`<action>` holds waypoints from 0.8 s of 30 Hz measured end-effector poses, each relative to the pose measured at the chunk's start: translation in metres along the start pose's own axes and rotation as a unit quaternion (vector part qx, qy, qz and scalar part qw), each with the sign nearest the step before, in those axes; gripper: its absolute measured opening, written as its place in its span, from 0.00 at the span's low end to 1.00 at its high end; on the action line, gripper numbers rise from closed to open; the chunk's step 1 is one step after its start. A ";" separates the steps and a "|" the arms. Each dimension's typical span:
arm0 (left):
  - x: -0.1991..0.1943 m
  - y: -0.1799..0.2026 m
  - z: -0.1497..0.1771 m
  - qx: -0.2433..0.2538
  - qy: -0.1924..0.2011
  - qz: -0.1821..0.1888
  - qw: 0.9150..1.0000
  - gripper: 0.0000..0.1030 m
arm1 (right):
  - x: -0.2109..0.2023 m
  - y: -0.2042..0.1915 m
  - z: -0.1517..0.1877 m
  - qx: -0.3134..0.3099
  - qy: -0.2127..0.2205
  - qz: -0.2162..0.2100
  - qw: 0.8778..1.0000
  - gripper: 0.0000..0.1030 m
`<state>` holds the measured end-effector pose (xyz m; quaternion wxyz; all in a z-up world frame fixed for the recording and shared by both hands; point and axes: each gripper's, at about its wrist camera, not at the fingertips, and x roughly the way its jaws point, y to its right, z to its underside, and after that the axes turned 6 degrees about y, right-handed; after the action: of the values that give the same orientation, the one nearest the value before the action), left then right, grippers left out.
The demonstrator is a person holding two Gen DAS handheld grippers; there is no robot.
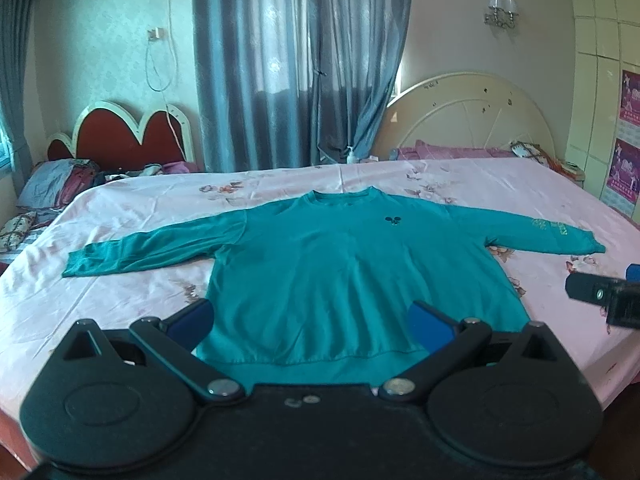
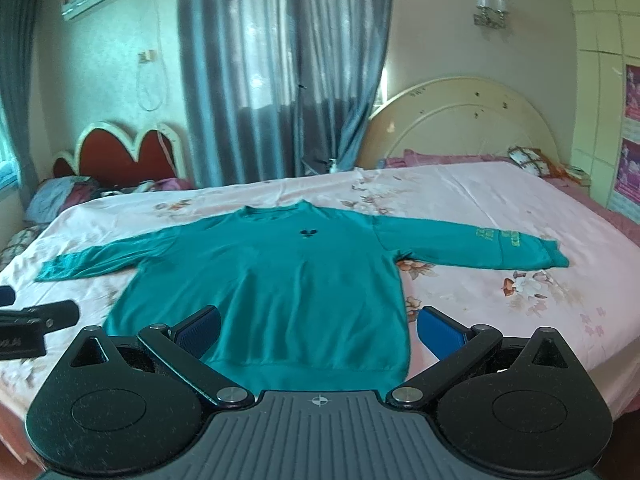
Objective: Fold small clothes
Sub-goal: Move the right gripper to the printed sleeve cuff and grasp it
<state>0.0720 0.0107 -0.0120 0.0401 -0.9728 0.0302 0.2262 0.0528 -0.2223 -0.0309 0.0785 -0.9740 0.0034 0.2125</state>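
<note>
1. A teal long-sleeved cotton sweatshirt [image 1: 344,276] lies flat and face up on a pink floral bedsheet [image 1: 120,304], its body smooth and both sleeves stretched out to the sides.
2. The left gripper [image 1: 312,326] hangs just above the sweatshirt's ribbed bottom hem, its blue-padded fingers [image 1: 434,330] spread wide and holding nothing; the hem runs between and just beyond the two fingertips.
3. From the left gripper, the garment's body extends straight ahead, with the round neckline at the far end and a small dark chest emblem [image 1: 394,220] ahead and to the right.
4. The right gripper [image 2: 318,330] is likewise released, fingers wide apart and empty, near the hem's right-hand corner; its left finger sits over the fabric and its right finger [image 2: 440,332] over bare sheet just beside the garment's side edge.
5. Ahead and to the right of the right gripper, the sleeve with yellow-green lettering [image 2: 496,238] lies straight on the sheet; the plain sleeve reaches away to its left.
6. Each gripper shows at the edge of the other's view, well apart from it.
7. Beyond the sweatshirt stand a cream rounded headboard [image 2: 464,120] and grey-blue sheer curtains [image 2: 280,72].
</note>
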 end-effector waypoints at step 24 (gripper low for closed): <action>0.164 0.057 -0.048 0.022 -0.012 0.068 0.997 1.00 | 0.139 0.123 -0.041 0.068 -0.009 0.120 0.990 1.00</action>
<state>0.2360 -0.0571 -0.0452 0.0468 -0.9647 0.1006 0.2390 0.1915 -0.3462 -0.0703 0.1188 -0.9570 0.1335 0.2287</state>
